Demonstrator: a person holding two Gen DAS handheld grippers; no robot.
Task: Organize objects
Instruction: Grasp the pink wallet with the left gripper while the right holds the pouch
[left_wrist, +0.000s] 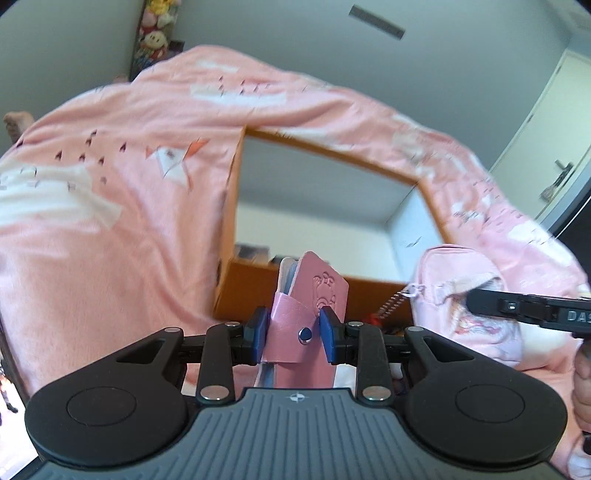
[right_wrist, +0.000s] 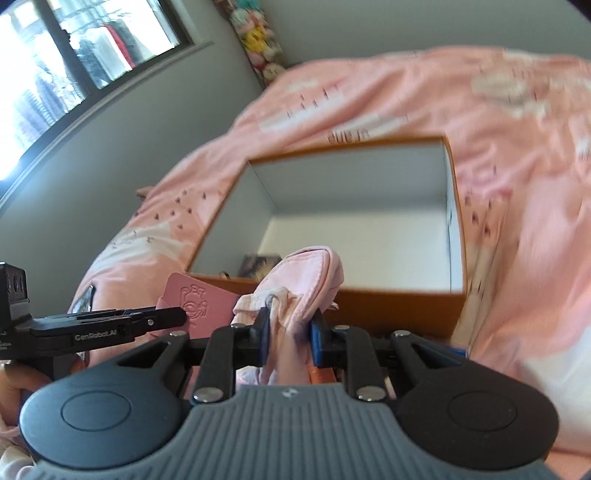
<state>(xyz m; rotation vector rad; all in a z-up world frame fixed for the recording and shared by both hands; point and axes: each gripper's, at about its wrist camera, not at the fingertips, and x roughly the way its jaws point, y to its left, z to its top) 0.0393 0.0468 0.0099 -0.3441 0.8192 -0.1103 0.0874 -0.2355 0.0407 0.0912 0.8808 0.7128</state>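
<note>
Orange box with white interior, open-topped on pink blanket; small dark item at near inside wall. Left gripper clamped on pink snap wallet, right gripper on pale pink pouch, both before near rim.

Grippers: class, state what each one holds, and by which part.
Left gripper clamps the pink leather case across its snap strap. Right gripper pinches the pink fabric pouch at its lower end.
</note>
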